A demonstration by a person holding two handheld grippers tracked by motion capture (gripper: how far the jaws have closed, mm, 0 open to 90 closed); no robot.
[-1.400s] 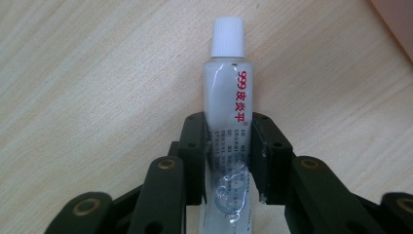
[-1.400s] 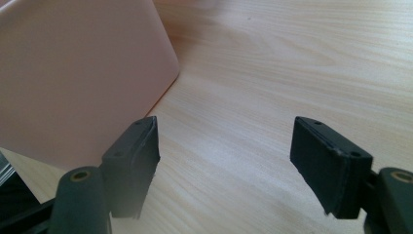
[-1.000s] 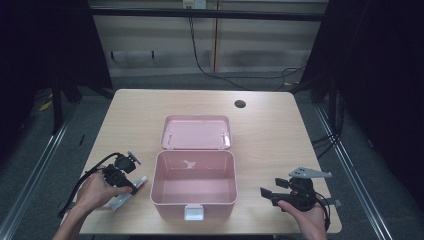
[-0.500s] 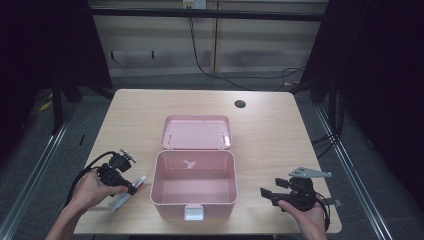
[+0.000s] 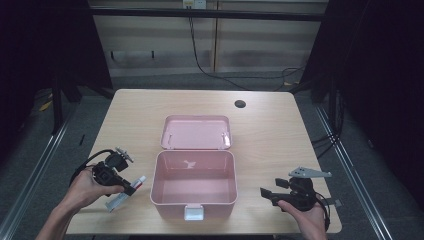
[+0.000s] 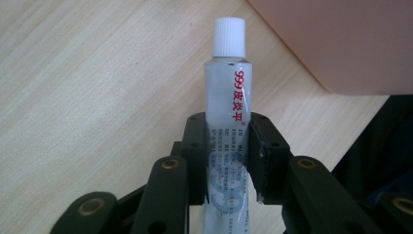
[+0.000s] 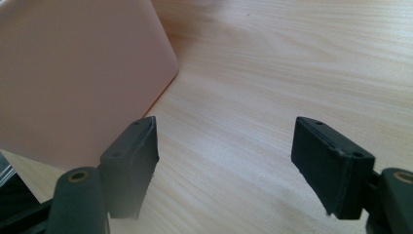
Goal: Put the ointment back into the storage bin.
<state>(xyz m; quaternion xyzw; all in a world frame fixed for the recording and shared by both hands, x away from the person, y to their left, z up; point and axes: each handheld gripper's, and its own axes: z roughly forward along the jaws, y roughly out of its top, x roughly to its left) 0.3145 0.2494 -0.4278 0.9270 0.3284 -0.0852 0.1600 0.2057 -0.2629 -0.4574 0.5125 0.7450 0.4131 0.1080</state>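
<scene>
In the left gripper view, the left gripper (image 6: 228, 146) has its fingers (image 6: 197, 141) pinching a small tube (image 6: 228, 97) at mid-body: translucent white, red characters down its side, a ribbed white cap at the upper centre of the frame. In the high view the tube lies at lower left on the tabletop (image 5: 280, 125), just beside the open pink box (image 5: 194, 192). At lower right, the right gripper (image 5: 270, 194) points at the box, fingers spread apart and holding nothing.

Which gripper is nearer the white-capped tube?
Left. The left gripper has its jaws closed on the tube, left of the pink box. The right gripper is open, on the box's far side.
</scene>
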